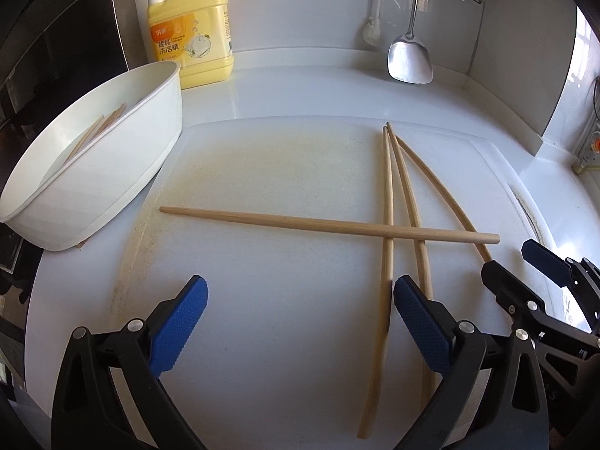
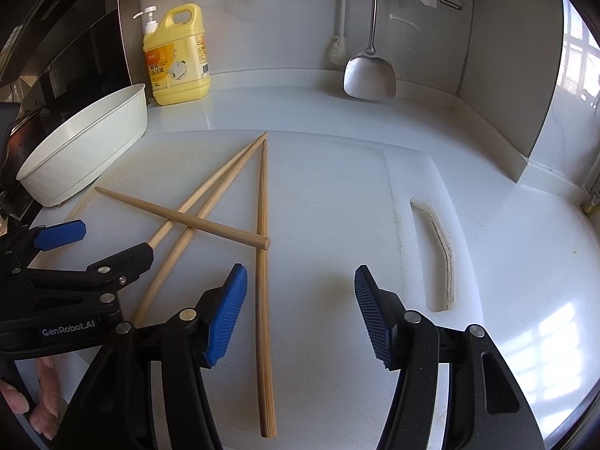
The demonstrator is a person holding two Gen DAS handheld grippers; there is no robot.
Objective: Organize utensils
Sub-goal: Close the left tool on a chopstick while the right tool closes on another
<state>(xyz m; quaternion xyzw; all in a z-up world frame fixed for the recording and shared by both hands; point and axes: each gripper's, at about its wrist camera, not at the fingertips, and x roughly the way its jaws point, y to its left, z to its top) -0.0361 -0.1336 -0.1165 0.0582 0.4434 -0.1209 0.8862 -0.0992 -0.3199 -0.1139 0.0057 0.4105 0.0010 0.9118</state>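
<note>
Left wrist view: the left gripper (image 1: 300, 311) hangs wide open and empty over a white cutting board (image 1: 262, 172), where four chopsticks (image 1: 330, 225) lie crossed near its right edge; more rest in a white tub (image 1: 112, 172) off the board's left edge. Right wrist view: the right gripper (image 2: 300, 315) is about half open, holding nothing, one chopstick (image 2: 264, 300) just beside its left finger.
</note>
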